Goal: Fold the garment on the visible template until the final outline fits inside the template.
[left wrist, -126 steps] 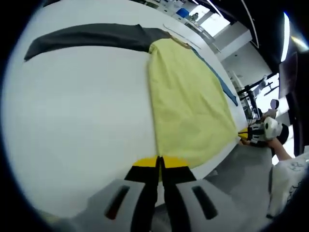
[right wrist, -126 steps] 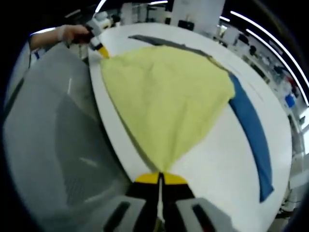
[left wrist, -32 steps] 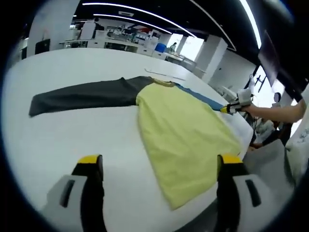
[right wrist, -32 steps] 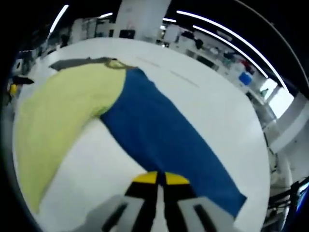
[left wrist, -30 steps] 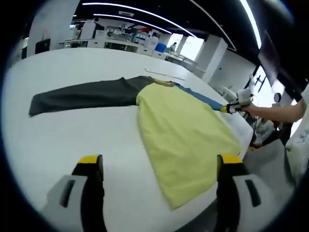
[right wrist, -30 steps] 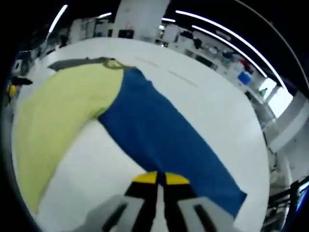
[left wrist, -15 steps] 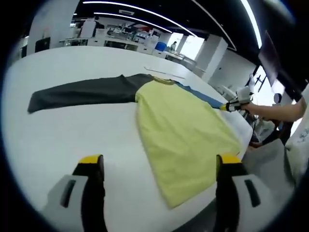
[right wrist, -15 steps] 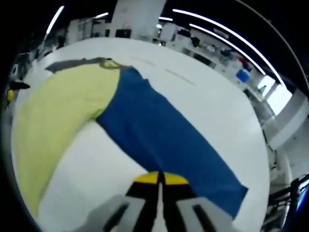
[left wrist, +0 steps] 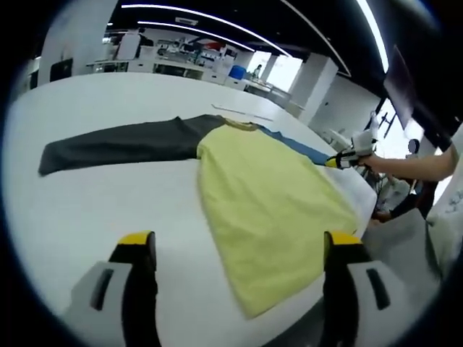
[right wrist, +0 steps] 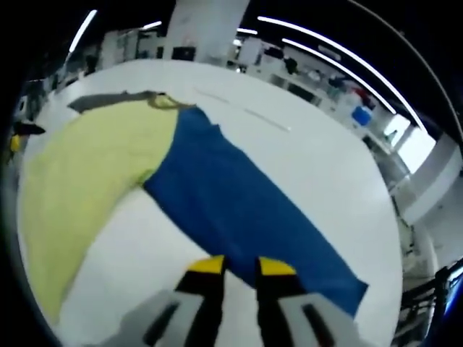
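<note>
Fingers first: in the left gripper view my left gripper (left wrist: pixel 235 253) stands wide apart, one yellow-tipped finger (left wrist: pixel 137 242) at the lower left of the frame and the other at the lower right, with nothing between them but the white table (left wrist: pixel 94 195) and the near hem of the garment (left wrist: pixel 268 202); they touch neither. In the right gripper view my right gripper (right wrist: pixel 237 269) has its two fingers parted by a narrow gap at the bottom centre of the frame, and they hold nothing; the tips sit over the edge of the blue sleeve (right wrist: pixel 239 210), though I cannot tell whether they touch it. That same gripper shows small at the right of the left gripper view, held in a person's hand (left wrist: pixel 376 163) near the end of the blue sleeve. The garment lies flat and spread out on the table: a pale yellow body running from the centre of the left gripper view down toward the lower right, a dark grey sleeve (left wrist: pixel 116 144) stretched out toward the left of that frame, and the blue sleeve reaching toward the right behind the yellow panel. In the right gripper view the yellow body fills the left side of the frame, the blue sleeve runs diagonally from the upper centre to the lower right, and a sliver of the grey sleeve shows at the upper left. A thin pale line lies on the table beyond the collar in both views.
</note>
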Tool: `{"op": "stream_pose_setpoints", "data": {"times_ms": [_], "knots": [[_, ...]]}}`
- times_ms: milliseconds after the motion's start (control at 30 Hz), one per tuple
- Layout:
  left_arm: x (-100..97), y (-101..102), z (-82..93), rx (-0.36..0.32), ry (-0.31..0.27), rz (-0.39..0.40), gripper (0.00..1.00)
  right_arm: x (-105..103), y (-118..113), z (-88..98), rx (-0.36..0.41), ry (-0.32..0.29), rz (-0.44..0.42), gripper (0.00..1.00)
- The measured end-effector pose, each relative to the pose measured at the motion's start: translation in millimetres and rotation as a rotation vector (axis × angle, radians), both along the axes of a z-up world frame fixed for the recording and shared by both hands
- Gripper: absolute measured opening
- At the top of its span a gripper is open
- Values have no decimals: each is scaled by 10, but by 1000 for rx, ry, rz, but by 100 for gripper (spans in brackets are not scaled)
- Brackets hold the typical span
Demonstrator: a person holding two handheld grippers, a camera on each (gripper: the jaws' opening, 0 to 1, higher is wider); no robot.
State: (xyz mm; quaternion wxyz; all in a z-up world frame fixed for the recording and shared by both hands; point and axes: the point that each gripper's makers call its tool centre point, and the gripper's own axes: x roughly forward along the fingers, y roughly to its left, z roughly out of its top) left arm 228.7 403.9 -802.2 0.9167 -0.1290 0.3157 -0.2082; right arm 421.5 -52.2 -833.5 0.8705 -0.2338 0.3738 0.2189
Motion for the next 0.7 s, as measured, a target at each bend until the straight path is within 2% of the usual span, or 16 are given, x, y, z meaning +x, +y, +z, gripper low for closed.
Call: {"op": "stream_pose_setpoints", "data": {"times_ms": [133,300,400,500,700], "knots": [[31,-16,33,3,-13,-4,94,-45,47,79,20,-14,33,30],[56,-49,72,2,-25,-11,94,-88,57,160,68,-23,26,40],[64,-63,104,2,-33,-16,94,-77,35,191,134,-29,6,51],[84,-52,112,6,-43,-16,95,-108,57,323,207,-44,-12,62],[102,-29,128,10,-49,-15,95,-96,-6,384,319,-65,-42,86]]}}
